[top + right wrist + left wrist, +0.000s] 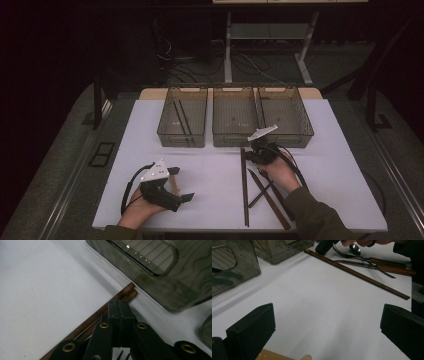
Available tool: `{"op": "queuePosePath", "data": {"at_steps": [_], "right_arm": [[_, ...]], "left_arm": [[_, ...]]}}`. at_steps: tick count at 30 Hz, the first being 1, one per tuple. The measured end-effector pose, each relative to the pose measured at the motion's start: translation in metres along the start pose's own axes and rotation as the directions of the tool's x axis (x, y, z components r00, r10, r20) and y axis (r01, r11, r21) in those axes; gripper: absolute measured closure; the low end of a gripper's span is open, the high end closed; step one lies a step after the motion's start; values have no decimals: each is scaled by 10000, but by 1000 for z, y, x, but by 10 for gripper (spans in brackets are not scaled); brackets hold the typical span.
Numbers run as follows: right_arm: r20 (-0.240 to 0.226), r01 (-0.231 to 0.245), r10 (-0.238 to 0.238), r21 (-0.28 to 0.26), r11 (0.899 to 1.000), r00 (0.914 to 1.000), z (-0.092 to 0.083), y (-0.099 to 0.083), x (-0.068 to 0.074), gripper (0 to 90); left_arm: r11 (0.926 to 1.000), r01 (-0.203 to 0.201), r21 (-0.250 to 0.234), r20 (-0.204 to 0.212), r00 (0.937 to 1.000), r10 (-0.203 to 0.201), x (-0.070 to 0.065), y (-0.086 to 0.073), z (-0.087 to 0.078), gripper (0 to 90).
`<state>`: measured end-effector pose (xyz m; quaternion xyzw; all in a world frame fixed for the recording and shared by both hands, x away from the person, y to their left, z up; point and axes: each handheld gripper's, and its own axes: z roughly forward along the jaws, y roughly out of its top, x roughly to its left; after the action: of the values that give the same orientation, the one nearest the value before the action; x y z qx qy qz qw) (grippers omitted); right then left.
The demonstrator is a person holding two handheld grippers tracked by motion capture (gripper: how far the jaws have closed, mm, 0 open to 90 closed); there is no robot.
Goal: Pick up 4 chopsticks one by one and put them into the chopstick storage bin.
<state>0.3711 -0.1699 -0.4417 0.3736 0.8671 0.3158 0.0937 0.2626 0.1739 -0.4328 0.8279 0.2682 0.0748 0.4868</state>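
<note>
Quick count: you've got three smoky bins (235, 122) lined up at the far edge of the white table (210, 175), one pair of chopsticks (244, 185), plus a fork (343, 255), spoon (355, 249) and knife (372, 265) fanned out beside them. Your right gripper (257, 150) is fully closed with nothing pinched, its tip right over the chopsticks' far ends, just beside a bin wall. Your left gripper (181, 184) is wide open over bare table, with plenty of free space around it.
</note>
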Motion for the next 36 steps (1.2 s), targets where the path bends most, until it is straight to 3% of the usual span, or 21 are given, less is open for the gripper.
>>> {"op": "queuePosePath", "data": {"at_steps": [26,36], "right_arm": [[-310,-83,79,-139,9999,9995,6,8,6,897],[-480,-698,675,-480,9964,9966,5,15,6,594]], "left_arm": [[10000,-3,-8,11,10000,3,0,0,0,0],[10000,-13,16,-5,10000,13,0,0,0,0]]}}
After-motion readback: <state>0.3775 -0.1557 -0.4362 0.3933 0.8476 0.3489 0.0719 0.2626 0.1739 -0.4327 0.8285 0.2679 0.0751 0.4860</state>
